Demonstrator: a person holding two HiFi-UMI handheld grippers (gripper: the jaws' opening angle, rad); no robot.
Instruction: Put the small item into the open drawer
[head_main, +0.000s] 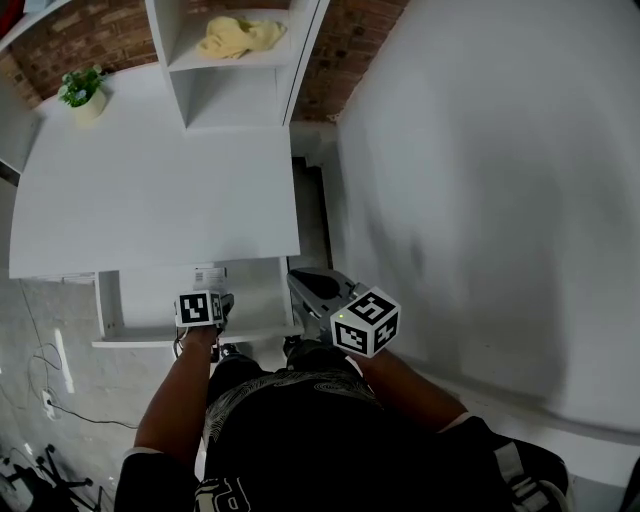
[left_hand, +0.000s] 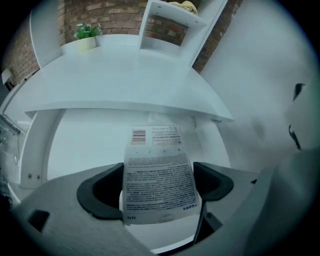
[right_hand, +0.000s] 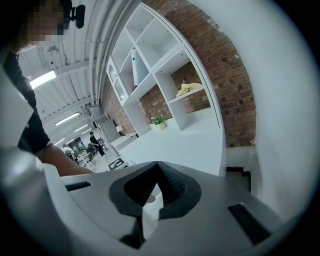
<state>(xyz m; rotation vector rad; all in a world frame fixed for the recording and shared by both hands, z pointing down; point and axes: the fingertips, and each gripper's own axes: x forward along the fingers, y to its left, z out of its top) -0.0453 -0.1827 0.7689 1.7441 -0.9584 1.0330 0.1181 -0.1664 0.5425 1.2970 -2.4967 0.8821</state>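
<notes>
The small item is a flat white packet (left_hand: 157, 177) with a barcode and fine print. My left gripper (left_hand: 159, 186) is shut on it, the packet filling the gap between the two dark jaws. In the head view the packet (head_main: 210, 274) sticks out ahead of my left gripper (head_main: 211, 292), over the open white drawer (head_main: 262, 296) pulled out from under the desk. The drawer's bare floor (left_hand: 85, 145) lies right below the packet. My right gripper (head_main: 313, 286) hangs beside the drawer's right end, shut with nothing in it (right_hand: 157, 172).
The white desk top (head_main: 160, 190) overhangs the back of the drawer. A shelf unit (head_main: 235, 95) with a yellow cloth (head_main: 240, 36) and a small potted plant (head_main: 84, 92) stand at the desk's far side. A white wall (head_main: 490, 180) runs on the right. Cables (head_main: 48, 402) lie on the floor at left.
</notes>
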